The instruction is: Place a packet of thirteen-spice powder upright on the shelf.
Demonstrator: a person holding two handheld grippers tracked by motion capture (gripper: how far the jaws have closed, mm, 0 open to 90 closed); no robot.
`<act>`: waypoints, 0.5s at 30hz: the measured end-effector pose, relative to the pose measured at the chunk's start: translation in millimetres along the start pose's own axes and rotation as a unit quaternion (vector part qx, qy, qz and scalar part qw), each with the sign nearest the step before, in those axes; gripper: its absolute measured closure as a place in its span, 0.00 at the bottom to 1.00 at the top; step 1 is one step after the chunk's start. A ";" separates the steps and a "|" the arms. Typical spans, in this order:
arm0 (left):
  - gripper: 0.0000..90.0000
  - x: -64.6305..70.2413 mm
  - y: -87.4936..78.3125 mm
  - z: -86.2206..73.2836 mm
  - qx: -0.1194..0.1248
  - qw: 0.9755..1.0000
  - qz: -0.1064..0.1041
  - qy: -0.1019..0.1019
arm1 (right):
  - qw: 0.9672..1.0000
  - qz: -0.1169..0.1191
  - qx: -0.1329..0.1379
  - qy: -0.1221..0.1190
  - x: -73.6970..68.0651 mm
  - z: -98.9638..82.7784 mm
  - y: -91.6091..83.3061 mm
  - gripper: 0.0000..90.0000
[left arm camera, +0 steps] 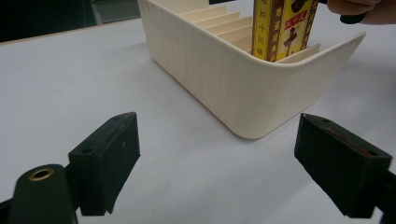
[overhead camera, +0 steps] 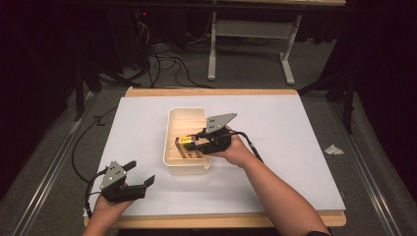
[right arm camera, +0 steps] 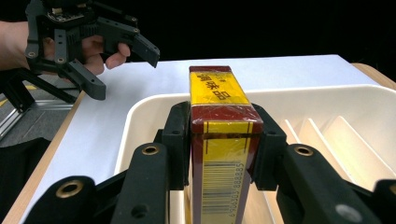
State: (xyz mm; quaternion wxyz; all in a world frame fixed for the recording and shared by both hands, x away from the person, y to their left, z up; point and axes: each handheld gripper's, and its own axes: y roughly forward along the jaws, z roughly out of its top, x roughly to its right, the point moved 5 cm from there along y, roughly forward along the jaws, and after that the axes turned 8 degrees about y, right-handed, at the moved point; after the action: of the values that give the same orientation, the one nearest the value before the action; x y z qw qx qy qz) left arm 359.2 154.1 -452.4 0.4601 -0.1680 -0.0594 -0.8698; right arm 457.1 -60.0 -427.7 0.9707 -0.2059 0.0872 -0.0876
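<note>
A wooden table [overhead camera: 211,92] carries a white sheet [overhead camera: 295,147] that covers nearly all of its top, leaving bare wood along the far and near edges. A cream ribbed bin [overhead camera: 173,147] with inner dividers stands directly on the sheet, a little left of its middle, well apart from every edge

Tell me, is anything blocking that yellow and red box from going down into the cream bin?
Nothing visible does. The right tool is shut on the yellow and dark red rectangular box, holding it inside the cream ribbed plastic bin, at the near end beside bare dividers. The left tool is open, apart from the bin.
</note>
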 end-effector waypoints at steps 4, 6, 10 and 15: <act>0.17 0.0 -0.1 0.0 0.000 1.000 0.000 0.000 | 1.000 -0.002 -0.002 0.002 0.3 -1.3 0.5 0.73; 0.17 -0.2 -0.1 -0.2 -0.001 1.000 0.001 0.001 | 1.000 -0.008 -0.005 0.000 0.8 -2.2 0.5 0.71; 0.16 -0.2 0.1 -0.3 -0.001 1.000 0.001 0.001 | 1.000 -0.017 -0.001 0.007 1.4 -5.5 -1.0 0.71; 0.16 0.0 0.4 -0.9 -0.003 1.000 0.000 0.003 | 1.000 -0.020 -0.005 0.012 2.3 -10.1 -4.0 0.70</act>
State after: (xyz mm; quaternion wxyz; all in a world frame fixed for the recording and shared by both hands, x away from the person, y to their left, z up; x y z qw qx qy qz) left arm 359.3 153.6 -453.3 0.4597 -0.1665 -0.0556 -0.8705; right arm 456.8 -67.9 -435.4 0.9667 -0.2110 0.0951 -0.1088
